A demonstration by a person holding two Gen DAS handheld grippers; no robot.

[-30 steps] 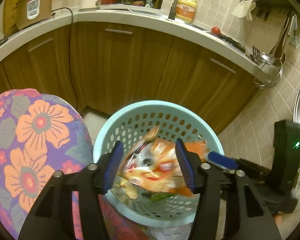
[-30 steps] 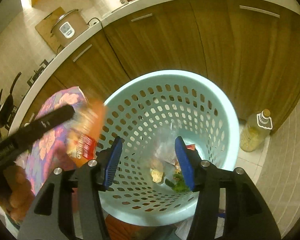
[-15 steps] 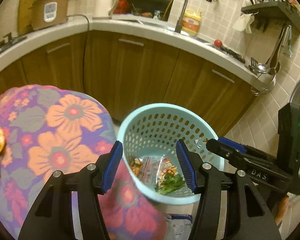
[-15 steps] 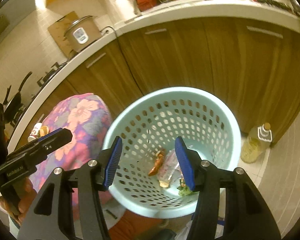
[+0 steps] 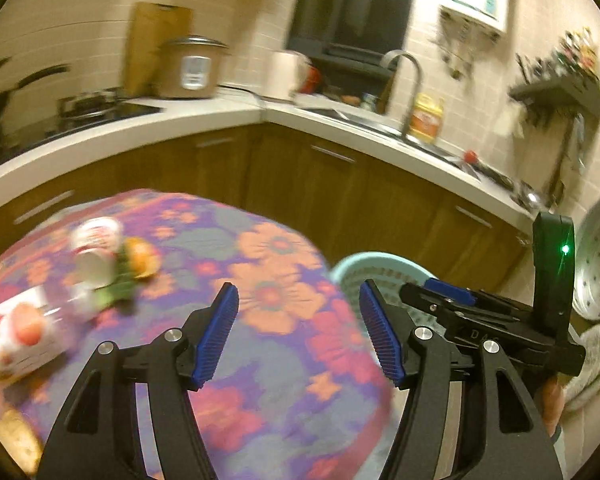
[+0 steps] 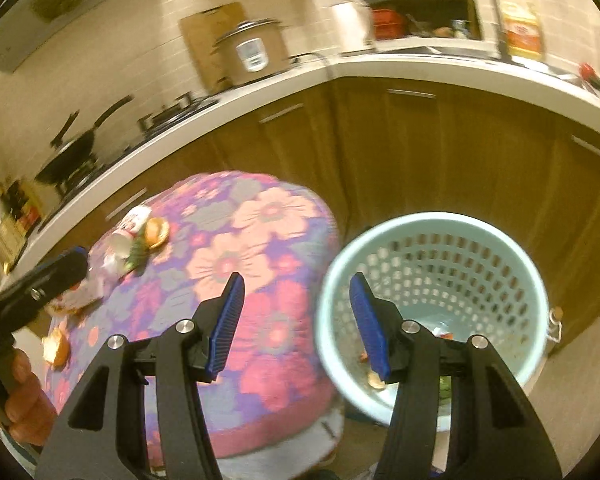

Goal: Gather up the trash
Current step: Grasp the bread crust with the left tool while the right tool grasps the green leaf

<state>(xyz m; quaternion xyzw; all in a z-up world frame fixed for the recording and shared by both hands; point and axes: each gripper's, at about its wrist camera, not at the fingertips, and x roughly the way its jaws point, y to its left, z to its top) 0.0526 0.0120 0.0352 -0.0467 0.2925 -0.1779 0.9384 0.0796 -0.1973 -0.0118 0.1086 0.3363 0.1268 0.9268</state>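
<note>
Empty tongs above floral tablecloth

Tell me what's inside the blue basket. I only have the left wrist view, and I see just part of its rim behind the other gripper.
Observer: The right wrist view looks into the basket. A few scraps lie at the bottom, one of them green.
Operator: Anything on the floor beside it?
Observer: Yes, a bottle shows past the basket's right edge, by the cabinets.
Operator: Is the right gripper carrying anything?
Observer: No. The right gripper is open, with nothing between its pads.
</note>
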